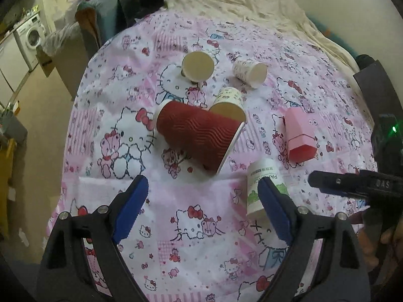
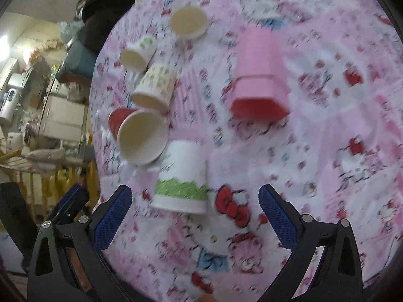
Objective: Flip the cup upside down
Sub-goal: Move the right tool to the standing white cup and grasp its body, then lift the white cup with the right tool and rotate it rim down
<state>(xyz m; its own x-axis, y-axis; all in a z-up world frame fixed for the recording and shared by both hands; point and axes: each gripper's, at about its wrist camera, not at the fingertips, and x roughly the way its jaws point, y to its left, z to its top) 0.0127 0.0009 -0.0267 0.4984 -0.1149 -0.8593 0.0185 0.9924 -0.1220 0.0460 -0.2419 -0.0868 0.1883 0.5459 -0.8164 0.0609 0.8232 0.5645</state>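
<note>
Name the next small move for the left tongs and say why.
Probably ease the left tongs forward and down to straddle the red cup. It lies on its side just ahead of the open jaws, nothing is gripped yet, and the white-and-green cup by the right finger already stands upside down.

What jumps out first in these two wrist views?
A big dark-red ribbed paper cup lies on its side mid-table on the pink cartoon-cat tablecloth, ringed by smaller paper cups. A pink faceted cup lies on its side to its right, and a white cup with a green band stands mouth-down nearest the tongs. Both the left tongs and right tongs are open, holding nothing.
</note>
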